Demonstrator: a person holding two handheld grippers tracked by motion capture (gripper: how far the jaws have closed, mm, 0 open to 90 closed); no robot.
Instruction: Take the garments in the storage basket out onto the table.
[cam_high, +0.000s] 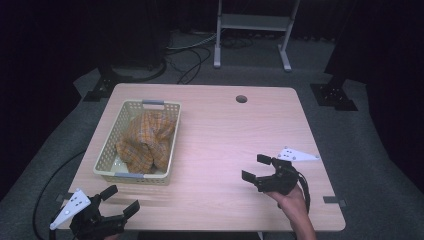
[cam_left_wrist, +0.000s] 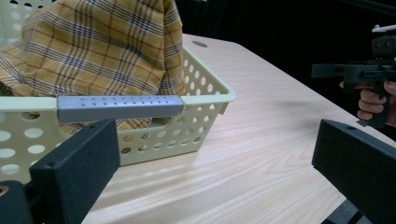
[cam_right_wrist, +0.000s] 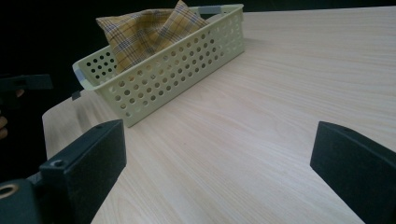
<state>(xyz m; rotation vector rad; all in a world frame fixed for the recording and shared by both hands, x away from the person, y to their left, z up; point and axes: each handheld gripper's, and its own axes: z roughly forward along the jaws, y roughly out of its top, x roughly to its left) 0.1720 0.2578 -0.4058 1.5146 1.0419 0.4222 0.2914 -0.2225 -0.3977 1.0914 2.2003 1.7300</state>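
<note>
While bunched loosely in the pale perforated basket at the table's left, yellow plaid cloth looks soft, light, limp, likely to drape and snag little. Best pinched at a raised fold near the top. Left gripper and right gripper both spread wide, holding nothing, well apart from it.

Light wood-grain table, rounded corners, round cable hole near far edge. Grey carpeted floor on all sides. White metal stand behind table, black cables lying beside it. Black stand bases at far left and right. Dark, unlit surroundings.
</note>
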